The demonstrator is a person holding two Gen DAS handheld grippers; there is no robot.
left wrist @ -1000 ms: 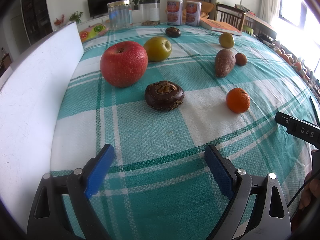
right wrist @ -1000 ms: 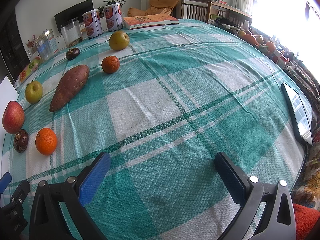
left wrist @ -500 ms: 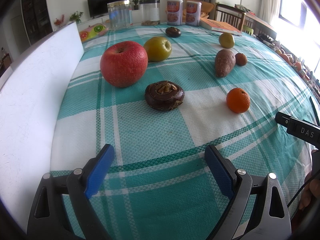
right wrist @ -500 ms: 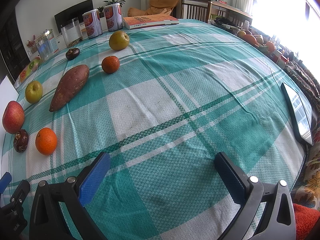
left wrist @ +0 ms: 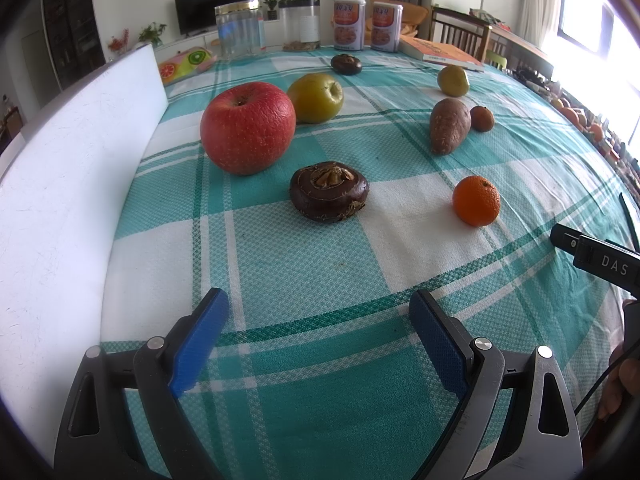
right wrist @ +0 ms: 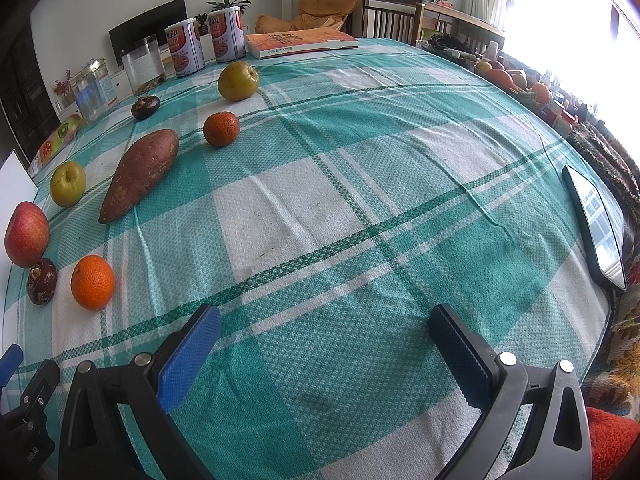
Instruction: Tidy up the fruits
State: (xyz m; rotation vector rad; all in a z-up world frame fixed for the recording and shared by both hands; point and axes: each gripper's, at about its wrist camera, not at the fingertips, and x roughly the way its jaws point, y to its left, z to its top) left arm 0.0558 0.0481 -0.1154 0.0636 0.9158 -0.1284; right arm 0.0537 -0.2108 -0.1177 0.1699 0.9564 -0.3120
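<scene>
Left hand-held gripper (left wrist: 318, 334) and right hand-held gripper (right wrist: 324, 344) both spread wide, empty, above the teal-and-white checked woven tabletop (right wrist: 360, 208). Near its left edge: speckled round red apple (left wrist: 247, 127), wrinkled dark brown flattened water chestnut (left wrist: 329, 191), glossy orange mandarin (left wrist: 476, 201). Tapered rough reddish-brown sweet potato (right wrist: 140, 174) lying with long axis slanting toward the far edge.

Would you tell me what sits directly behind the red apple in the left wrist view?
A yellow-green apple sits just behind the red apple, which covers its lower left edge. Whether they touch cannot be told. Farther back lies a dark brown fruit.
</scene>
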